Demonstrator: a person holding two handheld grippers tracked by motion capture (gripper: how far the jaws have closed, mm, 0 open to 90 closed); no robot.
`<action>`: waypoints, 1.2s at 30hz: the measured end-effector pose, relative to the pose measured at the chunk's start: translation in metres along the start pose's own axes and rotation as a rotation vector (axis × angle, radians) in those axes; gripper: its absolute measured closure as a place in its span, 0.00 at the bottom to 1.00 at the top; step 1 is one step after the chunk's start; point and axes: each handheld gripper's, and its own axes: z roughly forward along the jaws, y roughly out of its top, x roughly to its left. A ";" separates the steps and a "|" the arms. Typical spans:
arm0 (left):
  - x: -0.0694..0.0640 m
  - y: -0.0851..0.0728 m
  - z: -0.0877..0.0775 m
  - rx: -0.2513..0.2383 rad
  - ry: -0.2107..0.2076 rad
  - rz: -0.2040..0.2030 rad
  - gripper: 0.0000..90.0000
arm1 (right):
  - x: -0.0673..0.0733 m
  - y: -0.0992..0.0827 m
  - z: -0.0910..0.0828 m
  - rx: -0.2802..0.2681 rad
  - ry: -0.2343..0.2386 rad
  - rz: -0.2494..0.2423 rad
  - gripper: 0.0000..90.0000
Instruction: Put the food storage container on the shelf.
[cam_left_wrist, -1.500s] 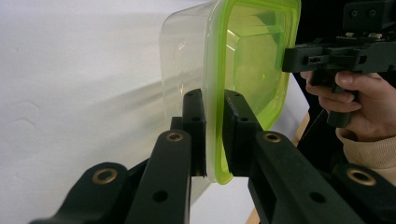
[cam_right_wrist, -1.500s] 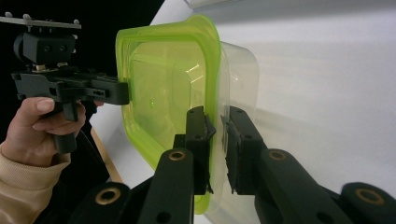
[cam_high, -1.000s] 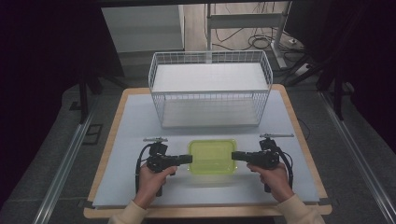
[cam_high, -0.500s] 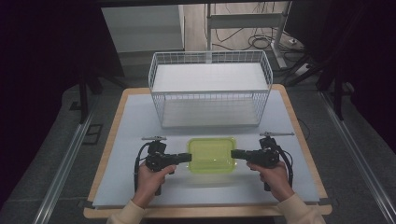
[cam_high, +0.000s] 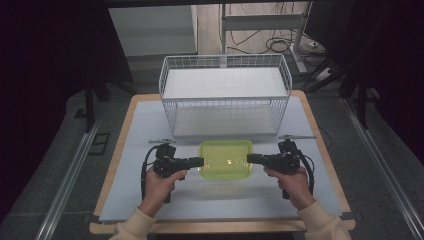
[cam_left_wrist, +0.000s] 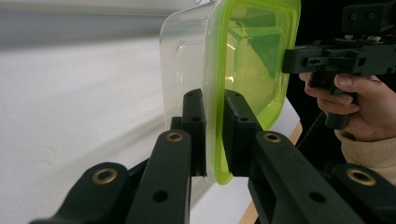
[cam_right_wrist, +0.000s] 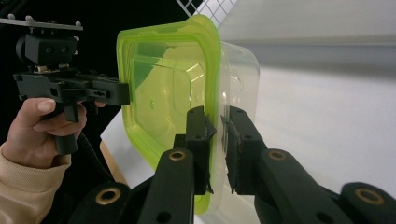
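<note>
The container (cam_high: 226, 159), clear with a green lid, sits on the white table (cam_high: 140, 130) just in front of the wire basket (cam_high: 225, 95). The left gripper (cam_high: 198, 161) and right gripper (cam_high: 251, 158), 2 in all, each clamp its lid rim at opposite ends.

Both grippers (cam_high: 200, 161) (cam_high: 251, 158) point inward, fingers (cam_left_wrist: 194, 121) clamped shut.

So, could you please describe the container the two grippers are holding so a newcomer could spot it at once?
Find the white wire basket at the back of the table; just in front of it sits a clear plastic container, gripped at opposite edges by both grippers. Its lime-green lid makes it the only brightly coloured thing on the white surface.
</note>
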 end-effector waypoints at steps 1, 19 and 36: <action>-0.001 0.002 -0.001 -0.003 0.002 0.001 0.90 | 0.001 0.001 0.000 0.000 -0.001 -0.003 0.89; -0.013 0.028 -0.013 -0.032 0.010 0.040 0.90 | 0.015 0.027 -0.009 -0.038 -0.004 -0.032 0.89; -0.020 0.045 -0.023 -0.057 0.012 0.048 0.90 | 0.027 0.048 -0.012 -0.050 -0.012 -0.067 0.89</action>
